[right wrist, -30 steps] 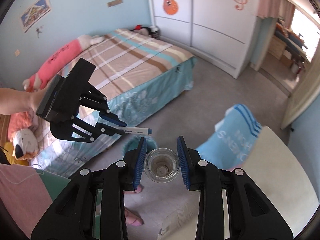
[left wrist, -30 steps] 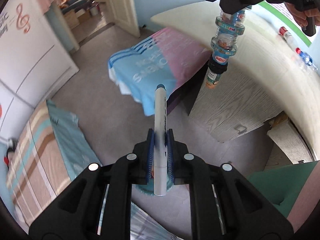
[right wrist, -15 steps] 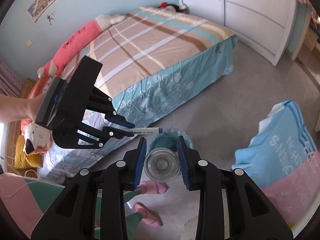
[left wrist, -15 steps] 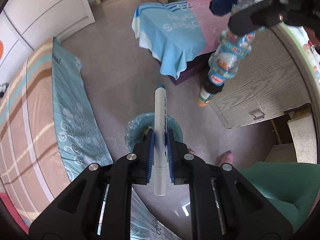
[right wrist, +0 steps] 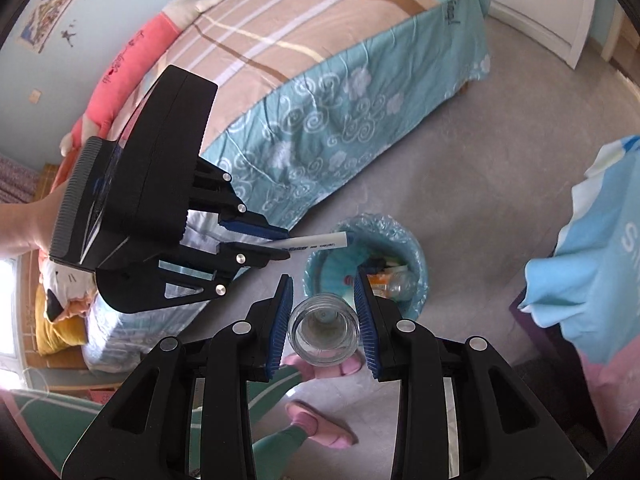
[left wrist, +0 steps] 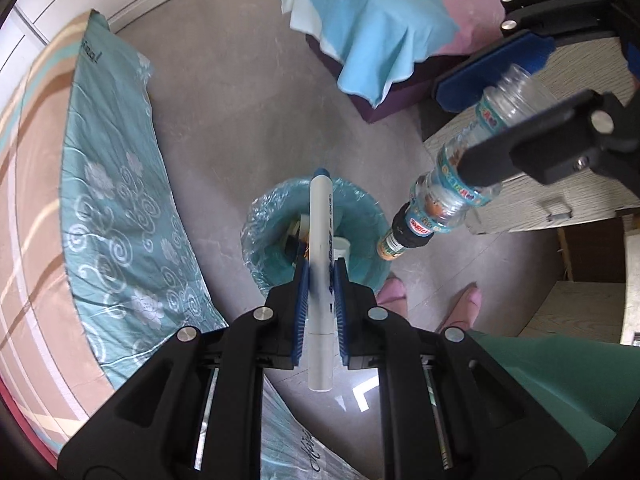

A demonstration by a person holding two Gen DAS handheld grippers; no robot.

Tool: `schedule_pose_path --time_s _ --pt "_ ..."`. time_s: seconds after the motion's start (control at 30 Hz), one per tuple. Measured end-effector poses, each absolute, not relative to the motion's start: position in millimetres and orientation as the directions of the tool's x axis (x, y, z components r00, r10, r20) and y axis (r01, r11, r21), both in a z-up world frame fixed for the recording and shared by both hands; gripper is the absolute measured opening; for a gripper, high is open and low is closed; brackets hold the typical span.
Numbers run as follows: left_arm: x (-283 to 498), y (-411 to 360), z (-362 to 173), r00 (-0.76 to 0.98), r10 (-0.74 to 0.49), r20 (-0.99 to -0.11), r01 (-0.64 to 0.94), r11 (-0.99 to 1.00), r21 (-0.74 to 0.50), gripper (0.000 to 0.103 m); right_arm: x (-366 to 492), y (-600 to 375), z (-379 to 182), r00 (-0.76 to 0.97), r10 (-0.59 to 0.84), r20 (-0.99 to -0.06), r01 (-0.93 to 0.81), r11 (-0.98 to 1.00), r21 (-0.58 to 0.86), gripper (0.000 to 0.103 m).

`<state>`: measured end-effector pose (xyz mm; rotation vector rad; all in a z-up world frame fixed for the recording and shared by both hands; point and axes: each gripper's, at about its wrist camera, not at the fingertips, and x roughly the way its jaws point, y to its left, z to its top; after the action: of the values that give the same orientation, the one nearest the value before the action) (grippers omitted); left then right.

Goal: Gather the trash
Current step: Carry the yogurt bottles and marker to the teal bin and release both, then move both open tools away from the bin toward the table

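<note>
Above the bin (left wrist: 276,216), left tongs (left wrist: 320,280) clamp a marker (left wrist: 320,240); right view reveals bottles inside.

Left gripper (left wrist: 320,276): my fingers clamp a marker, pointing downward.
Right gripper (right wrist: 324,300): my fingers grip a bottle, angled down beside it.

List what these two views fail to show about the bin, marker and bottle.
- Trash bin contents: left wrist view, marker and left tool cover the middle.
- Bottle label: right wrist view, seen end-on.
- Marker print: too small in both.
</note>
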<state>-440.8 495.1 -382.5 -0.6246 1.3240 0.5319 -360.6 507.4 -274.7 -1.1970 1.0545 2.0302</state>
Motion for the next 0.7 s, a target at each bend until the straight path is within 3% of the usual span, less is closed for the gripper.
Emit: schedule_pose_path --time_s 0.1,0.13,0.17,0.2,0.23,0.4,0.7 --pt "-440.3 497.5 -408.4 0.157 -0.032 -0.987 -0.671 0.729 -0.130 0.012 -366.9 510.8 -303.7 -0.432 0.036 -0.901 -0.774 -0.528 0.349 0.036" --pt "-439.8 498.3 -416.8 0.141 -0.037 -0.989 -0.671 0.731 -0.123 0.015 -369.0 512.7 -314.6 -0.422 0.021 -0.906 -0.778 -0.521 0.350 0.048" --pt "-438.5 498.0 -424.7 0.119 -0.036 -0.992 -0.671 0.734 -0.107 0.024 -369.8 513.5 -322.4 -0.417 0.007 -0.909 -0.783 -0.510 0.356 0.059" --pt "-437.1 497.4 -433.6 0.087 -0.036 -0.996 -0.674 0.734 -0.085 0.050 -370.2 513.7 -331.3 -0.406 0.000 -0.914 -0.795 -0.494 0.353 0.070" --pt "-435.9 495.9 -440.8 0.066 -0.031 -0.997 -0.673 0.736 -0.068 0.061 -369.6 513.8 -337.0 -0.402 0.001 -0.916 -0.801 -0.484 0.351 0.070" --pt "-436.0 493.6 -451.1 0.084 -0.045 -0.995 -0.680 0.727 -0.091 0.060 -356.0 511.9 -346.8 -0.404 0.002 -0.915 -0.828 -0.425 0.365 0.069" --pt "-433.5 485.5 -444.0 0.104 -0.045 -0.994 -0.639 0.762 -0.101 0.069 -324.5 503.6 -331.9 -0.398 0.061 -0.915 -0.878 -0.314 0.361 0.074"
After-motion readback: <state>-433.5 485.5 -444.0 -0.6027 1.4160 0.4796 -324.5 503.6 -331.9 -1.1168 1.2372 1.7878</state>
